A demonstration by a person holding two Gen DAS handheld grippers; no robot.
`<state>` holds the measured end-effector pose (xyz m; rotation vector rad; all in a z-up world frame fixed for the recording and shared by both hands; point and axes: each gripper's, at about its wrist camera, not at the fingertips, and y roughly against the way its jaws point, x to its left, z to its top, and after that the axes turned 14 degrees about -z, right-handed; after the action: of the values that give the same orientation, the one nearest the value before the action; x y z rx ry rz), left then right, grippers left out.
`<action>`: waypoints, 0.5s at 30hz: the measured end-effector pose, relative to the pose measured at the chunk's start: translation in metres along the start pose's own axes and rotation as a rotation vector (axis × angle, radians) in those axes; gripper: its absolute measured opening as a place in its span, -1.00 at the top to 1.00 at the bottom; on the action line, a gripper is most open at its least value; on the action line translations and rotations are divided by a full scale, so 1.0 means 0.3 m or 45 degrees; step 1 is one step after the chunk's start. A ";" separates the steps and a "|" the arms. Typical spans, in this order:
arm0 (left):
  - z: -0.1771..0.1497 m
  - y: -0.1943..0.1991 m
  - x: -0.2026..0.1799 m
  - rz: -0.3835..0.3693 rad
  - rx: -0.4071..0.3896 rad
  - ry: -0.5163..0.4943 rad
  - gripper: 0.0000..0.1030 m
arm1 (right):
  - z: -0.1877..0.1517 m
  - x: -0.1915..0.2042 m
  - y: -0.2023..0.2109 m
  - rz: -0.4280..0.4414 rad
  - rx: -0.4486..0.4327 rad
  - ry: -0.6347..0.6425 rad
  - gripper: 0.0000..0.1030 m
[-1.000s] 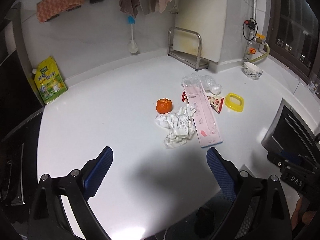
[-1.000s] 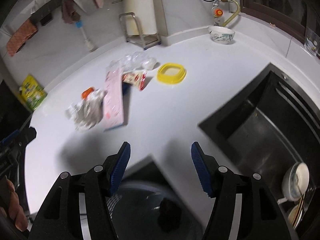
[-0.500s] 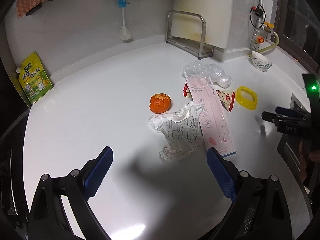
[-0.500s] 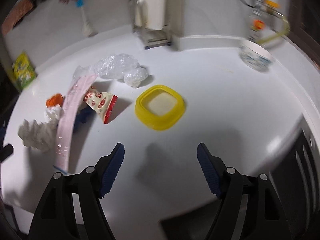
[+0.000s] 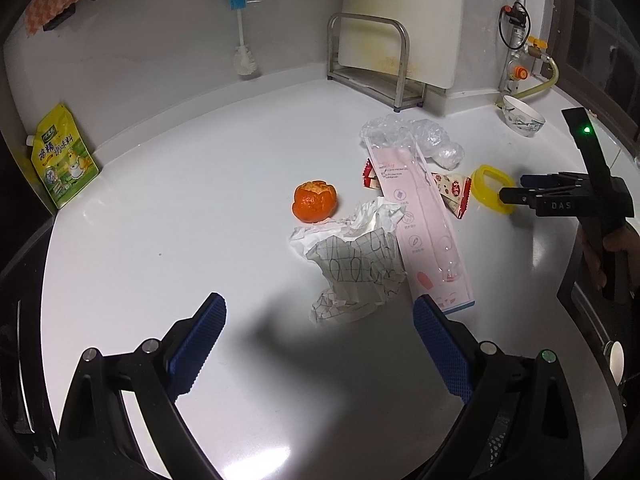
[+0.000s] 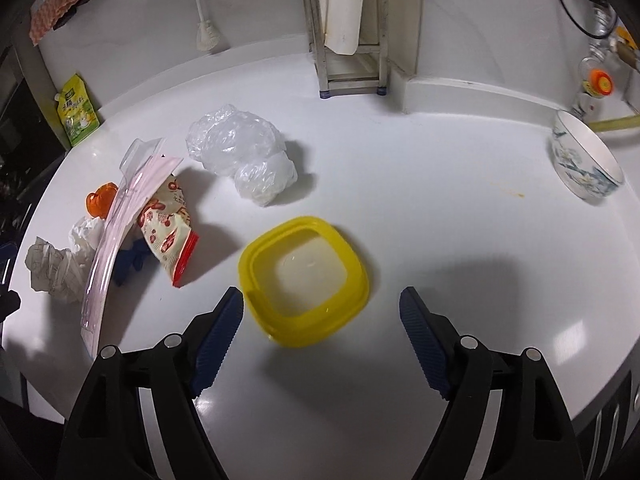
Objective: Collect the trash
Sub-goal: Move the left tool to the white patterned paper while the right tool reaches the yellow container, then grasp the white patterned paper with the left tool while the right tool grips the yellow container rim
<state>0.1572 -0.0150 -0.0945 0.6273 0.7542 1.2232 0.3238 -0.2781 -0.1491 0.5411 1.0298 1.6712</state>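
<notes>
Two hand-held grippers are seen above a white kitchen countertop point(image 5: 160, 200), both with blue-padded fingers spread wide and nothing held between them. The left gripper point(image 5: 316, 344) is poised just near of a crumpled white paper with a dark grid print point(image 5: 352, 268), which lies between its fingers' line of sight without being touched. The right gripper point(image 6: 322, 332) is held low over the near edge of a square yellow plastic lid point(image 6: 304, 280), its left finger point(image 6: 218, 332) just beside the lid's near left corner; contact cannot be confirmed. Just far and left of the crumpled paper, an orange mandarin peel point(image 5: 314, 202) is set on the counter. A long pink flat package point(image 5: 420, 224) is laid along the paper's right side, resting over a red-and-white printed snack wrapper point(image 6: 168, 228) and a dark blue scrap point(image 6: 130, 260). Beyond these, a wad of clear plastic film point(image 6: 240, 148) is found toward the far wall. Farther out, a white bowl with a blue floral pattern point(image 6: 584, 164) stands at the far right, a metal rack point(image 5: 372, 64) holding a white board is placed against the back wall, and a yellow-green seasoning pouch point(image 5: 64, 156) leans at the far left.
</notes>
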 end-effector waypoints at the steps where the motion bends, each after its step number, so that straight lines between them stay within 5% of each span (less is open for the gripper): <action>1: 0.002 0.002 -0.001 0.000 -0.003 0.001 -0.81 | 0.006 0.002 -0.005 0.004 -0.001 0.019 -0.49; 15: 0.008 -0.002 0.005 -0.001 0.003 0.011 -0.81 | 0.027 0.079 -0.071 0.009 0.003 0.201 -0.56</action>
<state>0.1597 -0.0137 -0.0937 0.6235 0.7631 1.2254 0.3333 -0.2516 -0.1660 0.4201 1.1442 1.7408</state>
